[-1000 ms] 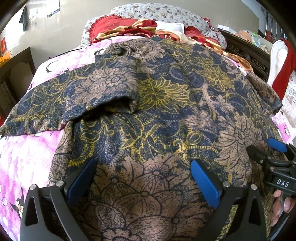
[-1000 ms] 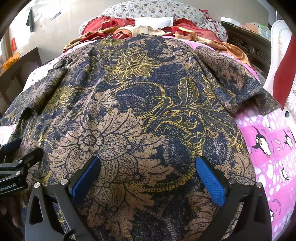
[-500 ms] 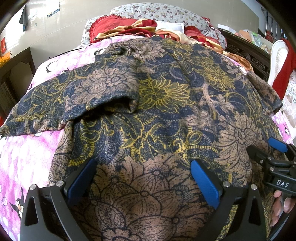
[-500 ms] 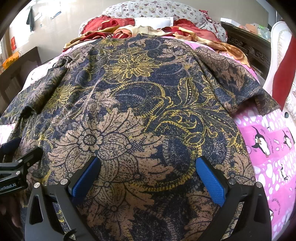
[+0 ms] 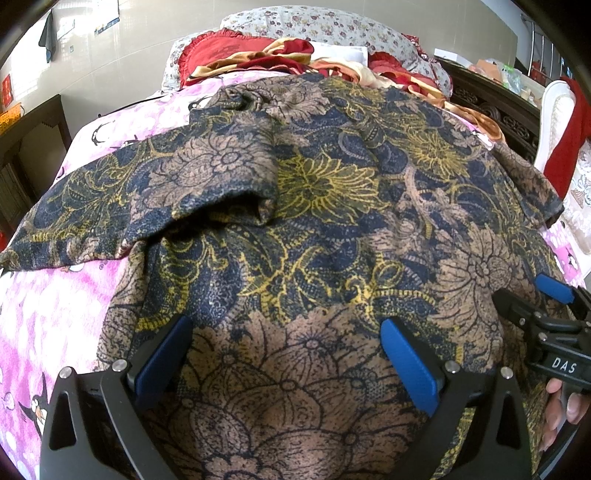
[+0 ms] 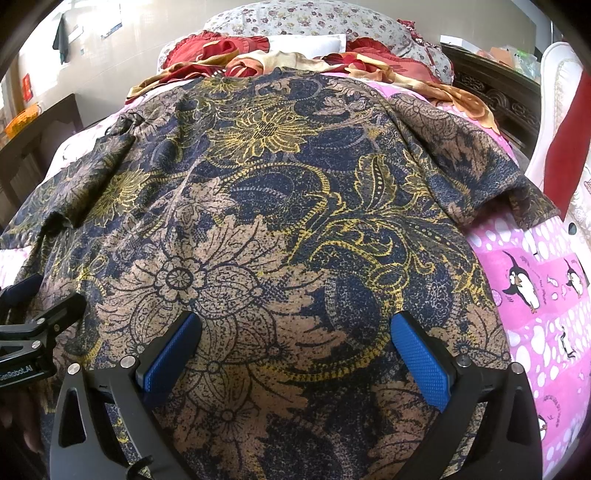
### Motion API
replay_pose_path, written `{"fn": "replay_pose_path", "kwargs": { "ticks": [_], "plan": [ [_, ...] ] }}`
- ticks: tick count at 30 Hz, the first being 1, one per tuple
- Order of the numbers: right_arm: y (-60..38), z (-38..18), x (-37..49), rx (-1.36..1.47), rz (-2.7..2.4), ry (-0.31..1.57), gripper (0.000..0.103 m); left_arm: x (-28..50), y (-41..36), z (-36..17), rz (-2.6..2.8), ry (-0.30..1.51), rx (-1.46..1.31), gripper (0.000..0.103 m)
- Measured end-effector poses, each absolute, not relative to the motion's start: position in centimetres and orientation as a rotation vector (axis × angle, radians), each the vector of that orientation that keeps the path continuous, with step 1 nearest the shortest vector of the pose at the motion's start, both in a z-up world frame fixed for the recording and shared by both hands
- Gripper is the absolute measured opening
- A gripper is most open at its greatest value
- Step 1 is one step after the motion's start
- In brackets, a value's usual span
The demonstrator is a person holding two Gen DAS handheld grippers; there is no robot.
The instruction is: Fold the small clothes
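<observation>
pink penguin bedsheet (image 6: 535,332), floral pillow (image 5: 314,26), red blanket (image 5: 236,51)

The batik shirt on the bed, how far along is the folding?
Early on. Done: the batik shirt lies spread on the pink penguin bedsheet, and its left sleeve is turned in over the body. In hand: the left claw and right claw are open above the hem, gripping nothing. Left: right sleeve and body folds.

Matt printed cloth garment (image 5: 325,229), textured blue claw pads (image 6: 421,360)
</observation>
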State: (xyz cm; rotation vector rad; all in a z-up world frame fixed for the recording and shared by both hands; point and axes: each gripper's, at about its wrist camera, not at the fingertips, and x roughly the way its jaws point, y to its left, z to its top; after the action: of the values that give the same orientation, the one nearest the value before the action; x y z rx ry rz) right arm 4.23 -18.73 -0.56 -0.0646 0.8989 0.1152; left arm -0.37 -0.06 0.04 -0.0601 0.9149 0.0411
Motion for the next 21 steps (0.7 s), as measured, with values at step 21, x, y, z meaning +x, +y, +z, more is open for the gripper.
{"fn": "replay_pose_path", "kwargs": {
  "ticks": [21],
  "plan": [
    [-18.74,-0.52,4.14,-0.064,0.115,0.899,0.094,-0.64,-0.05,0.47,0.05,0.906,-0.062,0.103]
  ]
}}
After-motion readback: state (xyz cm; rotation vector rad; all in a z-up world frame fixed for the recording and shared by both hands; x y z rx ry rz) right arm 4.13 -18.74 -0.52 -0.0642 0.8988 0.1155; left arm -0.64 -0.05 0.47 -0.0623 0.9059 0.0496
